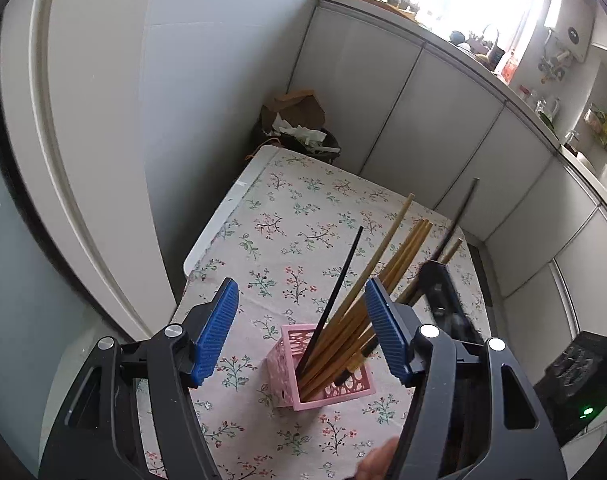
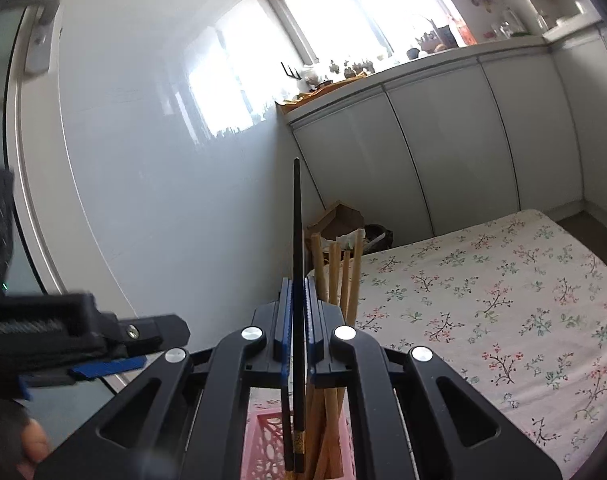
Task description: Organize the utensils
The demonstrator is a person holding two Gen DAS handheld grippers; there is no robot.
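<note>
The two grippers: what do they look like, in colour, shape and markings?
Both the left gripper and the right gripper have black plastic bodies with triangular cut-outs. Round silver bolt heads sit at the linkage joints. The jaws carry blue ribbed rubber pads. No cables, labels or sleeves are visible; only a bit of bare skin shows at the frame edges.

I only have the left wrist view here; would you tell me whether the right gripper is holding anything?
Observer: Yes, the right gripper is shut on a black chopstick, which stands upright between its fingers.
Operator: Thank you. Where does the chopstick's lower end sit?
Observer: It reaches down past the rim of the pink basket, next to the wooden chopsticks. Whether it touches the bottom is hidden.
</note>
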